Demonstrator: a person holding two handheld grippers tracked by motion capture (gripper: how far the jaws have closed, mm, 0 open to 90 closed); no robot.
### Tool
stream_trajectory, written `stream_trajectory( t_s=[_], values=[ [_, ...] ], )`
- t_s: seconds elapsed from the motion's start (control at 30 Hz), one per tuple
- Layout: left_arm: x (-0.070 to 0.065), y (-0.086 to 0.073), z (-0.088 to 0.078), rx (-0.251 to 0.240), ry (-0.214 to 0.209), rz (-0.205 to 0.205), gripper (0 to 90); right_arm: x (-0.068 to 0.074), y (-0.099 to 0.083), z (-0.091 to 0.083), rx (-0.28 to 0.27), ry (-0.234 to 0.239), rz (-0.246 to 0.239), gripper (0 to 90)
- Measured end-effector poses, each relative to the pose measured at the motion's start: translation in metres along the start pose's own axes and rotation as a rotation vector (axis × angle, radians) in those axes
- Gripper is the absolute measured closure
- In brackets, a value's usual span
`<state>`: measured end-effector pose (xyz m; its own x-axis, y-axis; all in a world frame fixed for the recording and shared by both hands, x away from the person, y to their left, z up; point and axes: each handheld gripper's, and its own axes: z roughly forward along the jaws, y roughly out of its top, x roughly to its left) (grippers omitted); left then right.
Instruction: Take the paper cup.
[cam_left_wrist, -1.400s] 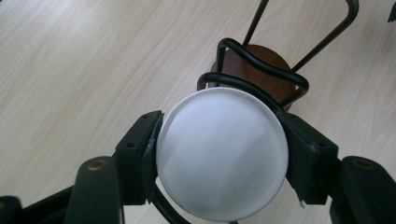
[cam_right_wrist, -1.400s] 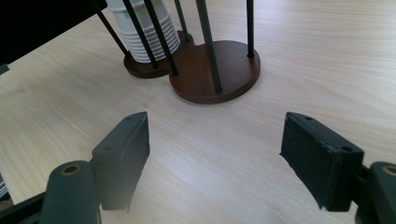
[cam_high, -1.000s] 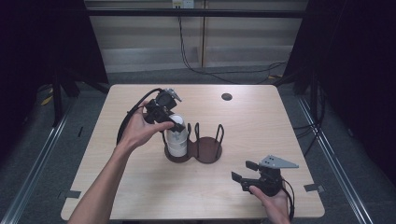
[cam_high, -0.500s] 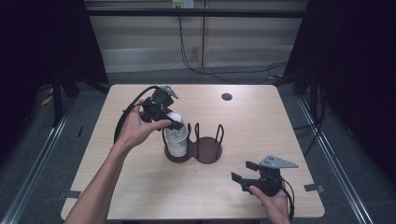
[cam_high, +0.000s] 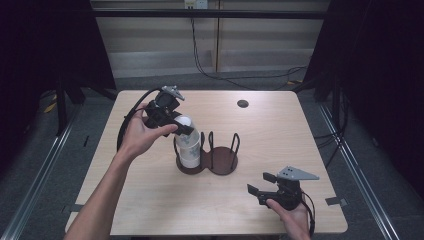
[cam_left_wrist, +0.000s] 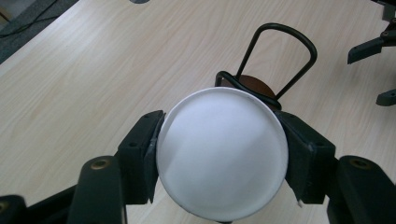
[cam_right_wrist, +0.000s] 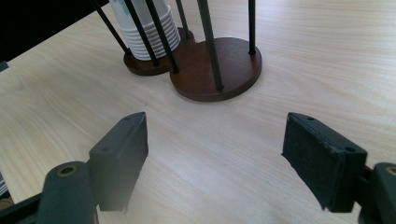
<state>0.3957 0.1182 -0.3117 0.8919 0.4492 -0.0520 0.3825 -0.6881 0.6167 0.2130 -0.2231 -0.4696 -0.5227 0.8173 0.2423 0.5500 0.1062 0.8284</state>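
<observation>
The upturned white paper cup (cam_left_wrist: 222, 154), clamped in the left gripper (cam_high: 175, 120), tops the stack in the dark wire-and-wood holder (cam_high: 212, 162), not yet lifted clear, while the right gripper (cam_right_wrist: 215, 158) waits with jaws apart.

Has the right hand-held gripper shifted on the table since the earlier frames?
No. The right hand-held gripper sits at the same spot near the table's front right edge, equally far from the wooden cup holder; only its empty jaws have just been opening.

Your pale wood bench (cam_high: 150, 210) on grey floor (cam_high: 45, 165), dark curtains (cam_high: 380, 75) either side, cables (cam_high: 210, 60) behind.
</observation>
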Motion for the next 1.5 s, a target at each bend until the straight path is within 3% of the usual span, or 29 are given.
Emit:
stream_trajectory(
  t_s=[0.2,0.53,0.73,0.93,1.1,1.3,1.5],
  values=[
    [-0.001,0.001,-0.005,-0.027,-0.003,-0.019,37.4,0.0,0.0,0.0,0.0,-0.001,0.002,22.0],
    [-0.005,0.003,-0.015,-0.066,0.003,0.01,37.5,0.001,0.0,0.001,-0.002,0.0,0.0,21.9],
    [-0.008,0.004,-0.025,-0.106,0.002,0.006,37.4,0.001,0.0,0.001,0.001,0.001,-0.004,21.8],
    [-0.013,0.003,-0.032,-0.132,-0.034,0.046,37.2,0.001,0.0,0.001,0.001,0.0,-0.003,21.3],
    [-0.017,-0.001,-0.037,-0.166,-0.074,0.052,37.2,0.003,0.0,0.002,-0.003,0.004,-0.012,20.1],
    [-0.02,-0.006,-0.039,-0.173,-0.083,0.055,37.2,0.002,0.001,0.003,-0.008,0.016,-0.009,17.8],
    [-0.024,-0.011,-0.043,-0.187,-0.1,0.061,37.2,0.005,0.001,0.003,-0.01,0.037,-0.039,13.9]
  ],
)
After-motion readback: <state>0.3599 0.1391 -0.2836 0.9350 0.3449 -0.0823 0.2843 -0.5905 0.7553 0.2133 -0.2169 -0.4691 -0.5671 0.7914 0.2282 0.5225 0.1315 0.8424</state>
